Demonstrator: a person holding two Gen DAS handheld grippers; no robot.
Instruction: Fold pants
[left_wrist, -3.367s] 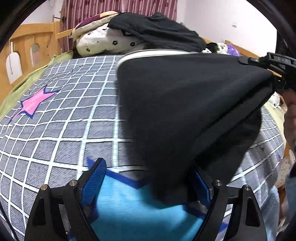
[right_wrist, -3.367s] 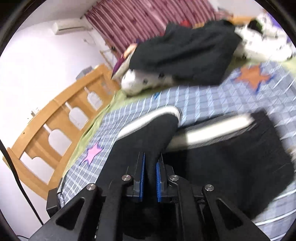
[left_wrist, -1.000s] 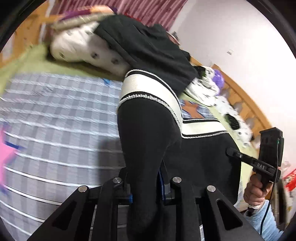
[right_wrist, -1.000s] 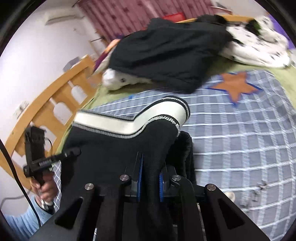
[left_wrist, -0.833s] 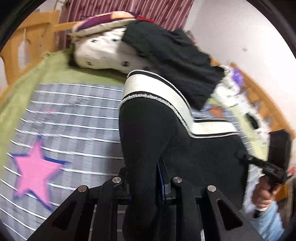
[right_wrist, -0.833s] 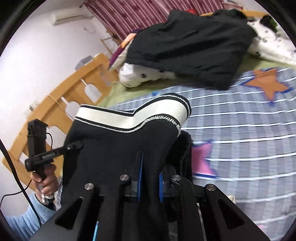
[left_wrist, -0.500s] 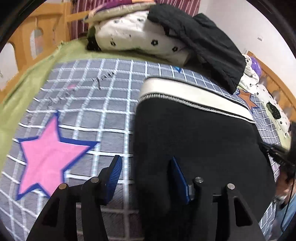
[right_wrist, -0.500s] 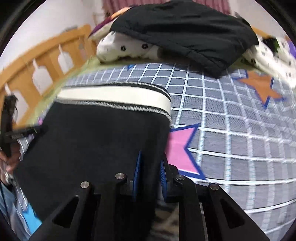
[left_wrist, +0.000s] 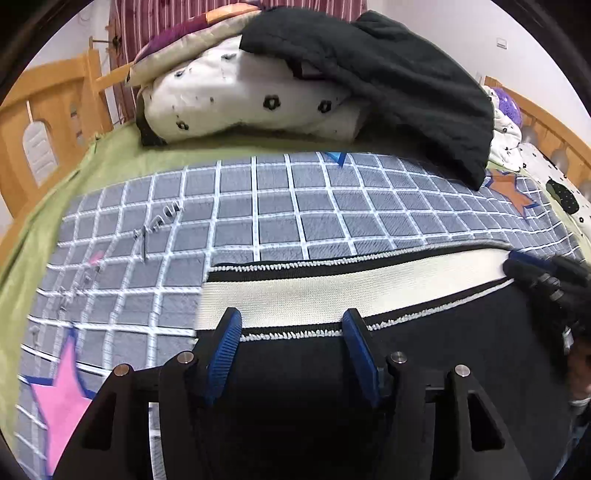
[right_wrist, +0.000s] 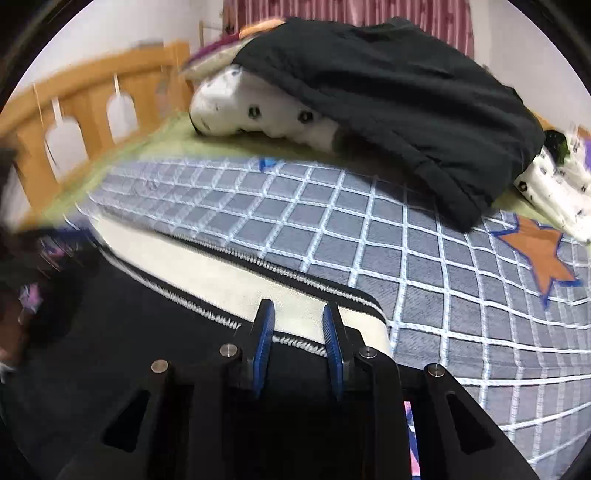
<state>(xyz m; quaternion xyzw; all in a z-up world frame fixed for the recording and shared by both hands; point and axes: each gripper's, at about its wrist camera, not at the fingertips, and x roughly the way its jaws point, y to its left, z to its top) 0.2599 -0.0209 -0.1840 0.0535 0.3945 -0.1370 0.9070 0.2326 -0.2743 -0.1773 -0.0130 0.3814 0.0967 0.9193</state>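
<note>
Grey quilted bedspread with a white grid and coloured stars (left_wrist: 280, 218) covers the bed; it serves as the flat folding surface. At its far end, a white flower-print pillow (left_wrist: 236, 96) with a black garment (left_wrist: 388, 74) draped over it, both well apart from the work. Wooden bed rail (right_wrist: 85, 110) along the side.

Black pants with a broad cream waistband edged in black-and-white trim (left_wrist: 332, 291) lie flat on the bedspread near the cameras, waistband stretched straight across, away from the person. Likely laid out this way so the legs can be folded over next.

Left gripper (left_wrist: 291, 350): jaws spread wide, blue pads either side of the lower waistband trim, holding nothing; the cloth lies slack between them. Right gripper (right_wrist: 298, 339): jaws parted with a clear gap, cream band visible between the pads, nothing pinched. It sits at the waistband's right corner; the left one sits near the left end. In the left view the right gripper shows at the far right edge, on the band's end; the right view's left side is motion-blurred.

Change from earlier: a second ago both grippers were clamped on the pants and held them up off the bed, waistband draped over the fingers. Half a second ago the pants were down, left jaws already apart, right ones looking near closed. Now both have let go. Judgement: lay-out step done, folding proper not begun.
</note>
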